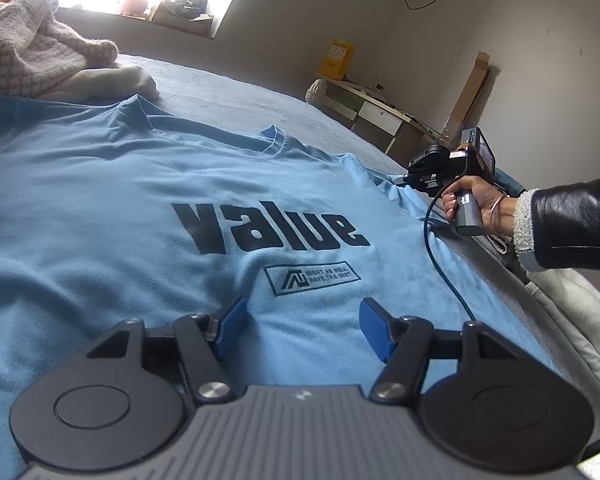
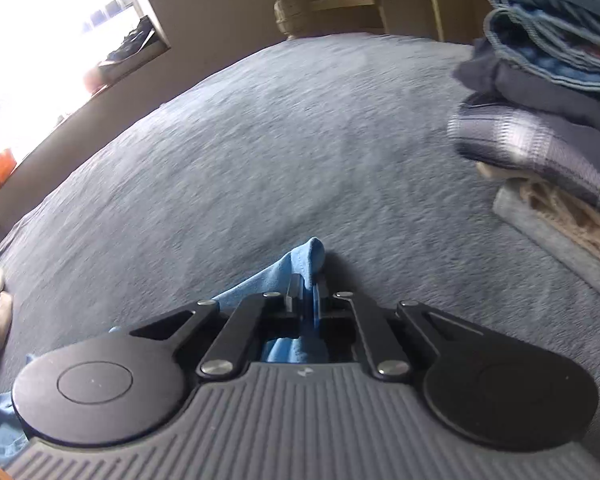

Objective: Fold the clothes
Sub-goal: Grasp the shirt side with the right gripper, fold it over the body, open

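T-shirt (image 1: pixel 140 208): light blue, spread front-up on the grey-blue bed cover (image 1: pixel 236 92), the printed word "value" (image 1: pixel 270 230) across the chest and a small boxed logo (image 1: pixel 311 278) under it, collar (image 1: pixel 278 142) toward 12 o'clock in the left wrist view.
Left gripper (image 1: pixel 303 326): jaws apart, nothing between the blue pads; it hangs above the lower chest of the shirt, the logo just off its tips at 12 o'clock and the word further out the same way.
Right gripper (image 2: pixel 307 286): jaws together, clamped on a pinch of the shirt's blue cloth.
Held fold (image 2: pixel 306 260): it pokes out past the closed tips toward 12 o'clock, and more blue cloth trails back toward 8 o'clock under the gripper body.
Right hand (image 1: pixel 466 204): seen from the left wrist camera at 3 o'clock, at the shirt's sleeve edge, wrapped round the gripper handle, black sleeve with a pale cuff (image 1: pixel 572 222).
Folded stack (image 2: pixel 556 92): blue and checked clothes piled at 2 o'clock of the right gripper, well apart from it.
Unfolded pile (image 1: pixel 32 52): pale knit clothes at 10 o'clock of the left gripper, touching the shirt's far edge.
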A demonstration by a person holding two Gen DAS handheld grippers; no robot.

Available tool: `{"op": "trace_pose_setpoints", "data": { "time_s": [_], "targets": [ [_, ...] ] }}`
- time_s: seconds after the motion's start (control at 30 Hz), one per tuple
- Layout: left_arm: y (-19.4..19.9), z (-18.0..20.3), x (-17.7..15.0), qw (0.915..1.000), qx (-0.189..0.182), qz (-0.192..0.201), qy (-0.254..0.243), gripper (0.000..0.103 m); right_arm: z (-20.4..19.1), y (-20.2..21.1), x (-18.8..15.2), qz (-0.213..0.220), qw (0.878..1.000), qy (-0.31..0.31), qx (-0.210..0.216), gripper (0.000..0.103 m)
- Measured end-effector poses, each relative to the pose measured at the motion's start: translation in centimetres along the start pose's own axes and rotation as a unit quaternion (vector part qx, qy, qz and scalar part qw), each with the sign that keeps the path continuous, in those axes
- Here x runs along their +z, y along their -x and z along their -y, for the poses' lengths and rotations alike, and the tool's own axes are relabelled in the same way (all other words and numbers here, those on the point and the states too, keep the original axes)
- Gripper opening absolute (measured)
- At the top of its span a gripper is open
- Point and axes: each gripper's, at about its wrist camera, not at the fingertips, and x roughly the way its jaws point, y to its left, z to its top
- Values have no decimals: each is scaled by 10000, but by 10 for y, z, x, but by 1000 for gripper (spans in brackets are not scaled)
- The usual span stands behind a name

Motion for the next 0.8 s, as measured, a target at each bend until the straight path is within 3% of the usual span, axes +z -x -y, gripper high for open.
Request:
{"op": "trace_pose_setpoints", "data": {
  "time_s": [0.17, 0.27, 0.33, 0.43, 0.63, 0.8],
  "targets": [
    [-1, 0, -1, 10000, 10, 2, -35, 64, 8, 9, 2, 107, 9998, -137, -1, 7],
    [-2, 0, 0, 10000, 9, 7, -29, 64, 16, 28, 4, 119, 9991, -387, 103, 23],
    [-2, 0, 0, 10000, 5, 10, -14, 64, 17, 46, 3, 36, 9991, -352, 215, 42],
    [-1, 0, 3, 10000, -6, 0, 25, 64, 25, 76, -6, -89, 9985, -482, 256, 56],
    [4, 4, 37, 9994, 16, 253, -254, 64, 67, 101, -35, -770, 9832, -1619, 356, 58],
    [-24, 27, 80, 9931, -51, 232, -1149, 64, 69, 92, -47, -948, 9741, -1972, 573, 56]
  ]
}}
